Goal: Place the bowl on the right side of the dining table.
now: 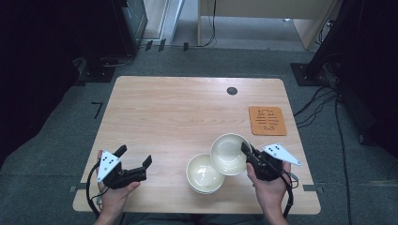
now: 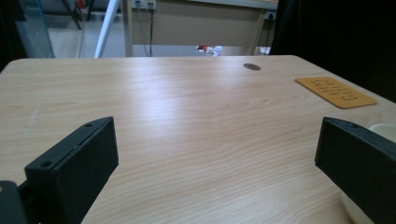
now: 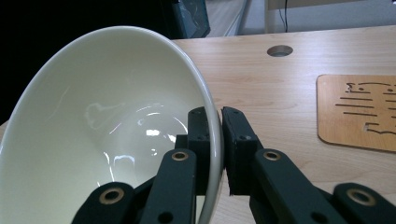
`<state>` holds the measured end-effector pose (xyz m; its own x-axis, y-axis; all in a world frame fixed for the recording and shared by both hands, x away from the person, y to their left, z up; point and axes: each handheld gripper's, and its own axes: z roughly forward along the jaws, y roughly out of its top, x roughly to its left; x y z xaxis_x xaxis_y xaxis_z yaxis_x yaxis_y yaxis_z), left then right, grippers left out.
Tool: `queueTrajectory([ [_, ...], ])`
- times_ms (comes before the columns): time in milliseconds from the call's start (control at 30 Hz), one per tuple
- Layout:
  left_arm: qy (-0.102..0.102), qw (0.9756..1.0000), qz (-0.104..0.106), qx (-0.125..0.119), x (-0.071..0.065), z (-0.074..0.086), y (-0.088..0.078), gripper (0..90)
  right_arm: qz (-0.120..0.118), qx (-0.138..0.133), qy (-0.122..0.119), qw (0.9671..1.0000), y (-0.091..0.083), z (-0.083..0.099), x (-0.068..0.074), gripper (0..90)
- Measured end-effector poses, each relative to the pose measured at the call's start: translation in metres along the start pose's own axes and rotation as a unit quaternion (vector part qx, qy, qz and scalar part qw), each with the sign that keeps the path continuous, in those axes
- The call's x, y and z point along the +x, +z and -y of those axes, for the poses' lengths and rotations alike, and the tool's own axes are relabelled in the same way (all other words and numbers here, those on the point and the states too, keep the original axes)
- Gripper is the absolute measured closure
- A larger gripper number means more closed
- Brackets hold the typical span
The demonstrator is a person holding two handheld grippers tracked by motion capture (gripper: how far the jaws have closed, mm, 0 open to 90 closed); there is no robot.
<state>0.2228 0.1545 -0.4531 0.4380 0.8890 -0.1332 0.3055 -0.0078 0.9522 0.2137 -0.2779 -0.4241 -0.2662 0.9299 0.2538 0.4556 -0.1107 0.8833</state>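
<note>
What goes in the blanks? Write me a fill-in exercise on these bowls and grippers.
1. The right gripper is shut on the raised bowl's ____.
2. The left gripper is ____ and holds nothing.
3. The orange mat lies near the table's ____ edge.

Missing words: rim; open; right

An orange mat (image 1: pixel 267 120) lies flat on the worktop (image 1: pixel 178 112), beyond the right tongs (image 1: pixel 247 152); a round hole (image 1: pixel 232 90) sits farther off.
</note>
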Motion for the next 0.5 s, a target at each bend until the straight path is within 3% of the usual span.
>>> queueTrajectory([
  [133,-0.008,0.9998,-0.015,0.003,0.010,0.003,-0.002,0.0,0.005,0.000,0.001,1.0000,0.001,0.000,-0.002,83.4],
  [233,-0.015,0.9998,-0.015,0.004,0.017,0.005,-0.003,0.0,0.008,-0.001,0.002,1.0000,0.001,0.000,-0.004,83.3],
  [500,-0.001,0.9979,-0.047,0.043,0.031,0.021,-0.002,0.0,0.017,-0.003,0.006,0.9998,0.001,0.000,-0.011,83.4],
])
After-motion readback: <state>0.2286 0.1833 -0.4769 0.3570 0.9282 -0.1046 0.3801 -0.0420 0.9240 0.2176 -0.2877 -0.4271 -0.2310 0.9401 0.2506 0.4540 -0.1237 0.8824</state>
